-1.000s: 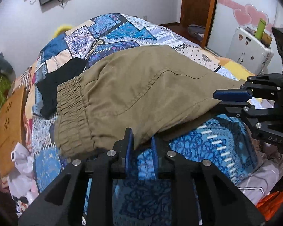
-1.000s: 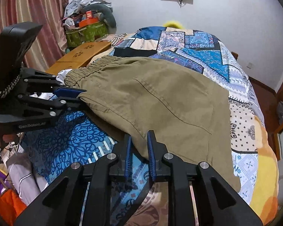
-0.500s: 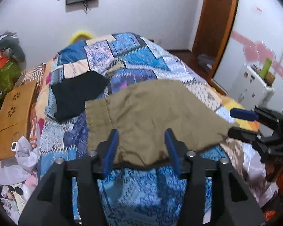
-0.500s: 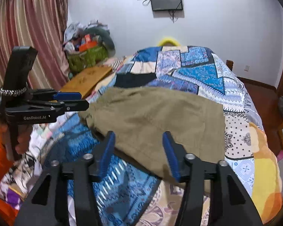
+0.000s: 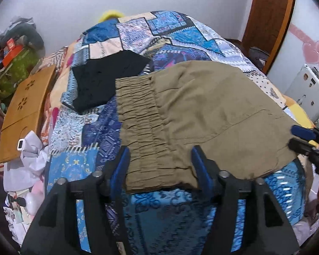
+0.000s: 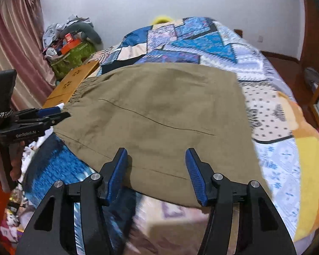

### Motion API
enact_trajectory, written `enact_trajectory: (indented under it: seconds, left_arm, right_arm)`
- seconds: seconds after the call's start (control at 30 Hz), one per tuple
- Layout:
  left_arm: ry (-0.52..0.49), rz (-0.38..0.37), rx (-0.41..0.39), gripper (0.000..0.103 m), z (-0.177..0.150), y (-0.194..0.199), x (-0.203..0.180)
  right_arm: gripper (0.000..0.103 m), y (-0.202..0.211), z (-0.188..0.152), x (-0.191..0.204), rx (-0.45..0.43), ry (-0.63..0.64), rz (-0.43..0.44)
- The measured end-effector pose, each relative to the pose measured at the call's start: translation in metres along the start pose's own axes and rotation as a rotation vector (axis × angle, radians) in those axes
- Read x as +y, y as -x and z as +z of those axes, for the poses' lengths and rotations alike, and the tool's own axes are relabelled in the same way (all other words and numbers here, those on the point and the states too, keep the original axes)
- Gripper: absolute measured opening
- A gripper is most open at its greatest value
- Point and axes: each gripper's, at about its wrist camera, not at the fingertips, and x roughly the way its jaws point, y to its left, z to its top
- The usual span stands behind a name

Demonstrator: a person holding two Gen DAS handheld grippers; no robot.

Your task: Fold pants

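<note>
The khaki pants [image 5: 202, 114] lie folded flat on the patchwork bedspread, their elastic waistband [image 5: 142, 131] toward the left. My left gripper [image 5: 160, 159] is open and empty, its jaws spread just above the waistband's near edge. My right gripper [image 6: 156, 161] is open and empty over the pants' [image 6: 159, 110] near edge at the other end. Each gripper shows at the edge of the other's view: the right one [image 5: 302, 138] in the left wrist view, the left one [image 6: 51, 115] in the right wrist view.
A black garment [image 5: 104, 80] lies on the bedspread [image 5: 159, 31] behind the waistband. A wooden lap tray [image 5: 25, 110] leans at the bed's left side with clutter and a green bag [image 6: 74, 57] beyond. A white cabinet [image 5: 306, 95] stands to the right.
Both grippers were shut on the pants' near edge a second ago. They have opened, let the fabric drop flat on the bed, and pulled up and back.
</note>
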Motion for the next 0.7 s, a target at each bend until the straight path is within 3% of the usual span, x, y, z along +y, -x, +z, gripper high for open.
enact_trajectory:
  seconds: [0.13,0.33,0.47,0.53,0.7]
  left_arm:
    - [-0.007,0.090,-0.011,0.067,-0.001,-0.001,0.006]
    - [0.011,0.100,-0.017,0.070,-0.002,-0.004,0.017]
    - [0.027,0.114,-0.023,0.079,-0.006,-0.010,0.019]
    - [0.076,0.068,-0.002,0.079,-0.007,-0.015,0.027]
    - [0.145,-0.034,0.031,0.078,-0.001,-0.008,0.043]
  right_arm:
    - [0.050,0.015,-0.009,-0.018,-0.016,-0.040,-0.060]
    - [0.050,0.027,-0.029,-0.058,-0.010,-0.179,-0.043]
    - [0.054,0.030,-0.035,-0.057,-0.022,-0.185,-0.057]
    - [0.058,0.029,-0.038,-0.059,-0.015,-0.208,-0.049]
    - [0.058,0.033,-0.028,-0.065,0.023,-0.239,-0.012]
